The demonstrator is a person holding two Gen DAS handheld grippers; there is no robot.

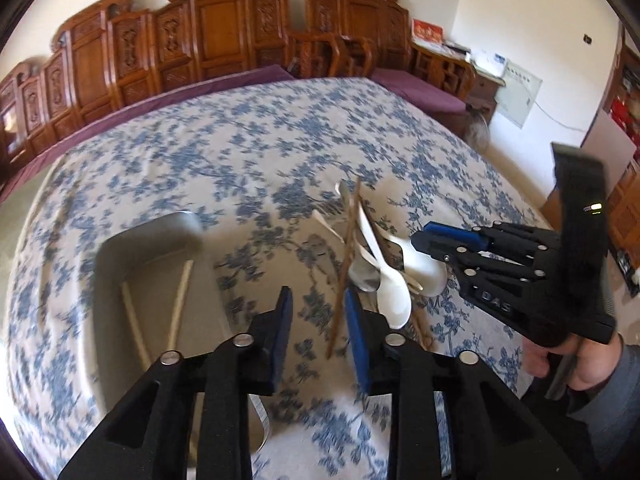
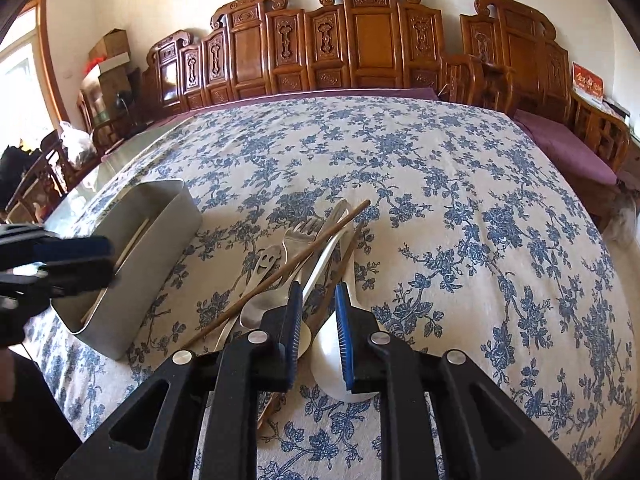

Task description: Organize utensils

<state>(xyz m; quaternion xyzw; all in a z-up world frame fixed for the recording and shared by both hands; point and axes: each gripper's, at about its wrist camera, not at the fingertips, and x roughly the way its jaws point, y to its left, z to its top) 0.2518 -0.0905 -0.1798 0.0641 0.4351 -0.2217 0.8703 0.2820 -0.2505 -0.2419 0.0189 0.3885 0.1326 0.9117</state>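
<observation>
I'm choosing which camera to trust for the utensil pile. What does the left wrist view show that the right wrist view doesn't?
Only the left wrist view shows the whole right gripper from the side, over the pile, plus the hand holding it.

Only the right wrist view shows the fork, the smiley-face slotted utensil and the cardboard boxes.

Both show the grey bin with pale chopsticks inside, a brown chopstick, the white spoons and the floral tablecloth.

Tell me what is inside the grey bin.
The grey bin holds pale chopsticks leaning against its wall. The left gripper and the bin's near wall cover the rest of the bottom, so anything else there is hidden.
</observation>
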